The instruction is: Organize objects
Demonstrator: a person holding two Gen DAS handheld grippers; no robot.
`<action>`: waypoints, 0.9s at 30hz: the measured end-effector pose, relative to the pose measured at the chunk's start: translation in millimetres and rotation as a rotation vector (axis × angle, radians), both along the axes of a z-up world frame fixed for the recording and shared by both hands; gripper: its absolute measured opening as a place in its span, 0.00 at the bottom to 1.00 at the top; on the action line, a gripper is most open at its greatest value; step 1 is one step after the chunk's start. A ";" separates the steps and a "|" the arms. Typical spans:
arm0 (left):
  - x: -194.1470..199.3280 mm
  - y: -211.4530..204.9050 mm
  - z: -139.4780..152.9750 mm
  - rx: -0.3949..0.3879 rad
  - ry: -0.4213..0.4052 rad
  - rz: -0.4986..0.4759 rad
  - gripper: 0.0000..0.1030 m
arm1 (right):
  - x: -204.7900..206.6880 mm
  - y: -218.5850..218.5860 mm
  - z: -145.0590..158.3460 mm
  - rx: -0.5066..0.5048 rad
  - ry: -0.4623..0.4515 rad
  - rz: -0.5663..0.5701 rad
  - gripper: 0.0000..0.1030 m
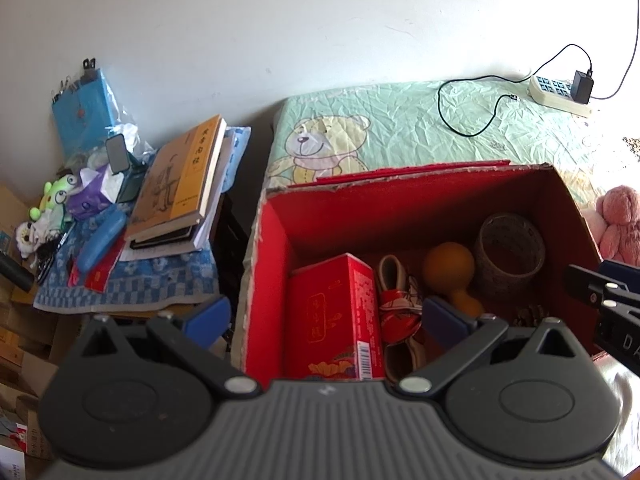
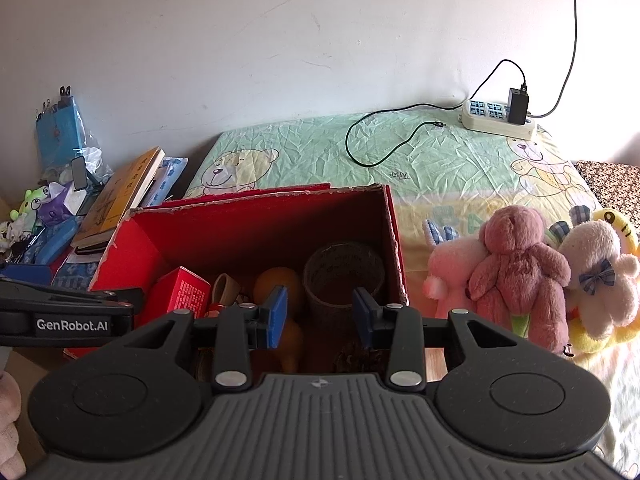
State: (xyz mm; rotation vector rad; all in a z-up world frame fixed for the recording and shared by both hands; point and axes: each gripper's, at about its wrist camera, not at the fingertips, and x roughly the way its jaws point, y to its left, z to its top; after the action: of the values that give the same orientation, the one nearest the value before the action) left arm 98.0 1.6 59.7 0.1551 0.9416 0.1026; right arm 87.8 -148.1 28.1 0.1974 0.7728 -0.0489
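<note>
An open red cardboard box stands on the bed. Inside lie a small red carton, a red patterned strap, an orange gourd-shaped object, a brown tape roll and a pinecone. My left gripper is open and empty above the box's near left part. My right gripper is open and empty above the box's near right part. Pink and white plush toys lie on the bed right of the box.
A side table left of the bed holds stacked books, a blue pencil case, a tissue pack and small toys. A white power strip with a black charger and cable lies on the green bear-print bedsheet by the wall.
</note>
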 end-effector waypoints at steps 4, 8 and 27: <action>0.0 -0.9 -0.3 0.003 0.000 -0.004 0.99 | -1.0 -0.6 -1.2 0.005 0.005 -0.002 0.38; 0.6 -1.4 -1.0 0.003 0.001 -0.008 0.99 | -0.9 -0.1 -2.2 0.006 0.009 -0.002 0.39; 7.3 2.2 -10.3 -0.016 0.035 -0.004 0.99 | 9.0 0.8 -12.7 0.055 0.048 0.022 0.24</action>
State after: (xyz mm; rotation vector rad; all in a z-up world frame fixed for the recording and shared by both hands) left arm 105.4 3.9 49.4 0.1444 0.9771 0.0887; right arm 96.8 -147.3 15.3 0.2410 0.8246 -0.0119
